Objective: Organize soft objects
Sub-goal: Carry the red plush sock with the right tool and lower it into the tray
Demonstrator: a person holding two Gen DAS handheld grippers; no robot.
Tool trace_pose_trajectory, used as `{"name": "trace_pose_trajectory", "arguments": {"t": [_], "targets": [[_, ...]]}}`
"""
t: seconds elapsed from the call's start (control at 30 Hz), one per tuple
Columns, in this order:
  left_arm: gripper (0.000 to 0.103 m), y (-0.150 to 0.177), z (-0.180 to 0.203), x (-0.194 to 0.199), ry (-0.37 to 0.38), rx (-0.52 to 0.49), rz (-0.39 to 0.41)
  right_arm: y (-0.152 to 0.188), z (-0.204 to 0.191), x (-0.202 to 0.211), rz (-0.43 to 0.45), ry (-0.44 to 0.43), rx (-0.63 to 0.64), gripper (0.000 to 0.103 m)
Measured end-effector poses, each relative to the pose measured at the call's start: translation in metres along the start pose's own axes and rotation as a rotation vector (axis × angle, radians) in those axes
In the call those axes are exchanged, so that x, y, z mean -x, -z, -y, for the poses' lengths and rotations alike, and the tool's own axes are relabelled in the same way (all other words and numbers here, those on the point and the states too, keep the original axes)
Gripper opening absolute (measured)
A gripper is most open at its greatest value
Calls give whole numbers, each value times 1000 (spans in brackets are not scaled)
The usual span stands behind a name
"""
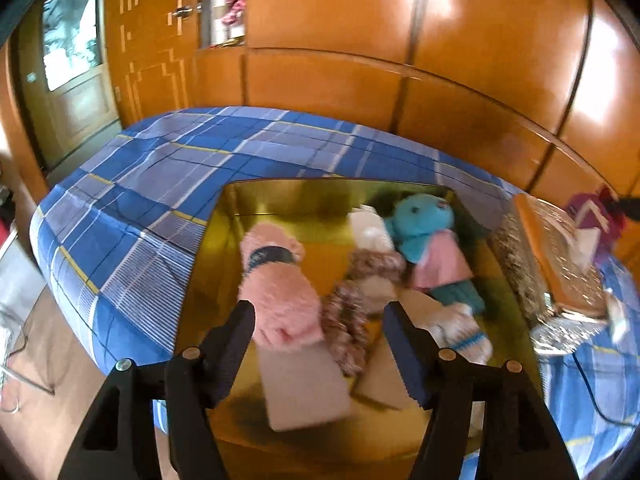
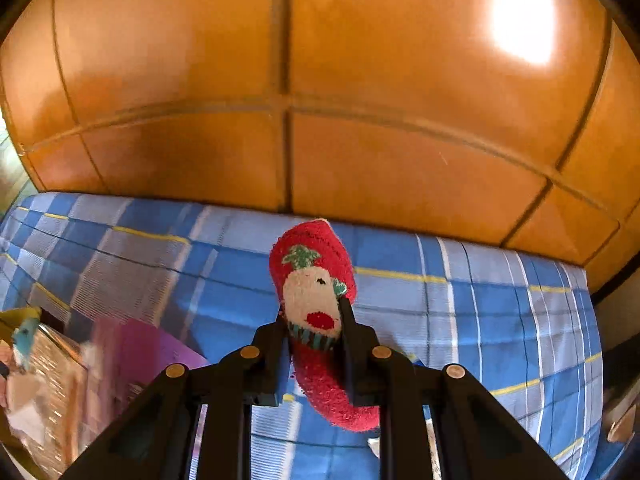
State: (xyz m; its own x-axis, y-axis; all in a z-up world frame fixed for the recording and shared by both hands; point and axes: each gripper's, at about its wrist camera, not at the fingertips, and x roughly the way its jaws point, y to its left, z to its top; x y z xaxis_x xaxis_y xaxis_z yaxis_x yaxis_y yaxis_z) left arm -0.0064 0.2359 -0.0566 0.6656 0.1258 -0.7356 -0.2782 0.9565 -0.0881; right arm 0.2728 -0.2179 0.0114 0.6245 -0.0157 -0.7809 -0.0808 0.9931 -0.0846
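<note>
Currently: left gripper (image 1: 320, 322) released, jaws apart, nothing pinched, poised over gold box (image 1: 256, 200) at lower centre of left wrist view. Pink fluffy piece (image 1: 276, 292) inside box, just beyond left finger. Teal plush doll (image 1: 430, 248) at box's upper right, speckled knit item (image 1: 356, 304) between. Right gripper (image 2: 313, 326) clenched on red fuzzy sock (image 2: 316, 280), mid-frame, above blue plaid bedspread (image 2: 480, 300).

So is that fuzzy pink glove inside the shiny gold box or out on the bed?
Inside. The fuzzy pink glove lies within the gold box, beside a teal plush doll.
</note>
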Motion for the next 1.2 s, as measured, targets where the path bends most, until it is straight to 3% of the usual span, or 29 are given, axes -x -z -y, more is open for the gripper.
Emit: {"name": "trace_pose_trajectory", "arguments": {"t": [0.23,0.47,0.83,1.2], "targets": [[71,4,23,14,60,-47,11,-26,-55,29,81,-89,106,19],[72,5,30,20,62,-62,18,-26,-123,55,120,-190,260,19],[74,10,31,33,36,-99,59,24,-222,90,123,-343,557,19],[74,12,31,42,16,-108,90,82,-274,112,78,-495,636,19]]}}
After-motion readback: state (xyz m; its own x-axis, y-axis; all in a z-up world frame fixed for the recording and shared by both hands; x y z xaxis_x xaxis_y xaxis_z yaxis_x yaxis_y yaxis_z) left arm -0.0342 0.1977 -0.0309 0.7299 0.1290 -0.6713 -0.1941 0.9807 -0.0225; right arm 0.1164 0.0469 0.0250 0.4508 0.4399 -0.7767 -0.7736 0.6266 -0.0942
